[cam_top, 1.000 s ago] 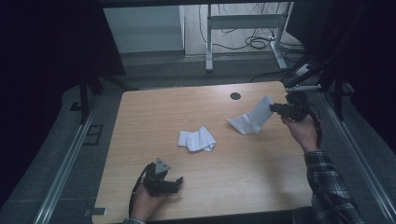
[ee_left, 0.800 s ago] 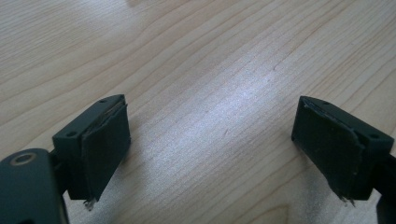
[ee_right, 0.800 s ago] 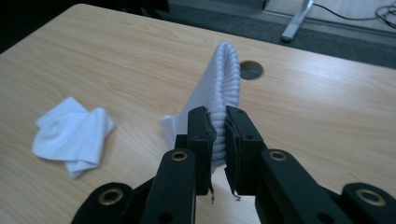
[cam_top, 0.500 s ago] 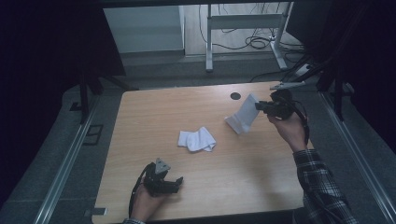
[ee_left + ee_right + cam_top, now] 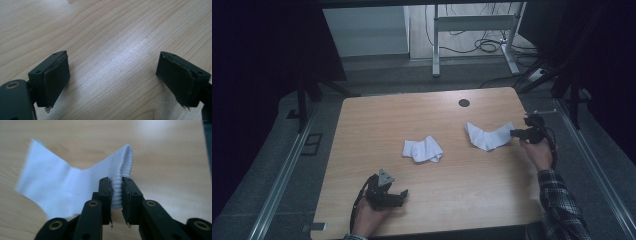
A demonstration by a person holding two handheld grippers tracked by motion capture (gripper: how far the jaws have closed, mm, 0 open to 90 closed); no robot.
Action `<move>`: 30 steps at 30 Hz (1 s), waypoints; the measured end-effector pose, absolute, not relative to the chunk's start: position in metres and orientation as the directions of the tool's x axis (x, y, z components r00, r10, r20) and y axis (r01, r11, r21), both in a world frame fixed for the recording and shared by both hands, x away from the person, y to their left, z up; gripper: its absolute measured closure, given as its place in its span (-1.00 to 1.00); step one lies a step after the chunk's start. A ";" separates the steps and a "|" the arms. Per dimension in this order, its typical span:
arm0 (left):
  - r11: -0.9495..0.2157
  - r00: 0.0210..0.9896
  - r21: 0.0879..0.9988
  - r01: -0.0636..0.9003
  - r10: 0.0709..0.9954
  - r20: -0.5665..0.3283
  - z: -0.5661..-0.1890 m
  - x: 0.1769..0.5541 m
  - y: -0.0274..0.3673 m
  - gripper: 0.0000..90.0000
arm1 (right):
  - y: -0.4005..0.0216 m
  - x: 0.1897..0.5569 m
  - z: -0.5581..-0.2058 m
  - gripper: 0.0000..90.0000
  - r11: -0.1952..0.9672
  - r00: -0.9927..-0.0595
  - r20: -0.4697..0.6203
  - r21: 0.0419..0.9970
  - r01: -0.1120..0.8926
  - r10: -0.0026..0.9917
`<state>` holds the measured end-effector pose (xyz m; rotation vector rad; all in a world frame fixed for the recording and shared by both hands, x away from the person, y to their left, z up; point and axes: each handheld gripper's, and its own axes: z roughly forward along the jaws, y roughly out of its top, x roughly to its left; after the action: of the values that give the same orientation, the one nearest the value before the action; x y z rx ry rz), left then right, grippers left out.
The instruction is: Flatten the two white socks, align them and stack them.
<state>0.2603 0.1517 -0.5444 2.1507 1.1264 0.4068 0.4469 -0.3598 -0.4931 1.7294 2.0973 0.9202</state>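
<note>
Spanning the high view is a wooden table (image 5: 432, 200), on which everything else is laid or rested. Two white socks are seen on it. The larger-looking one, a white sock (image 5: 490, 135) spread in a shallow V, is laid directly in front of the right gripper (image 5: 518, 132), with its ribbed cuff (image 5: 120, 192) reaching back between that gripper's jaws. The second sock (image 5: 423, 149), crumpled, is placed farther out from that gripper, toward the table's middle, and well beyond the left gripper (image 5: 401, 195).

In the right gripper view, the right gripper (image 5: 116, 200) is seen narrow, its jaws having just been eased apart; the cuff is still set between them, pressed against one pad and only loosely met by the other, so a firm pinch cannot be confirmed. The rest of the sock is spread flat on the wood ahead of the claw and to one side of it.

The left gripper is rested on the near part of the table, held by a hand (image 5: 369, 220). In its own view, the left gripper (image 5: 112, 77) is seen wide apart, with bare wood grain between and beyond the pads and nothing gripped.

A small dark hole (image 5: 464, 103) is seen in the tabletop, past the spread sock.
</note>
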 end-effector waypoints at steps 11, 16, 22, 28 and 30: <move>-0.404 0.579 0.684 0.607 0.815 -0.032 -0.544 0.260 0.152 -0.74 | -0.342 0.436 -0.488 0.46 0.162 -0.342 0.142 0.675 0.720 0.929; -0.402 0.576 0.683 0.610 0.816 -0.034 -0.544 0.260 0.152 -0.74 | -0.300 0.437 -0.481 0.54 0.227 -0.448 0.155 0.691 0.686 0.881; -0.402 0.576 0.683 0.609 0.816 -0.034 -0.544 0.260 0.152 -0.74 | -0.251 0.441 -0.480 0.51 0.307 -0.533 0.134 0.691 0.654 0.835; -0.402 0.576 0.683 0.609 0.816 -0.034 -0.544 0.260 0.152 -0.74 | -0.220 0.448 -0.490 0.32 0.347 -0.551 0.104 0.678 0.648 0.828; -0.401 0.576 0.684 0.610 0.817 -0.035 -0.544 0.260 0.151 -0.74 | -0.211 0.454 -0.504 0.22 0.368 -0.542 0.076 0.655 0.660 0.837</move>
<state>0.2600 0.1515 -0.5445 2.1474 1.1314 0.4045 0.4542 -0.2108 -0.5037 1.3284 2.3609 0.9408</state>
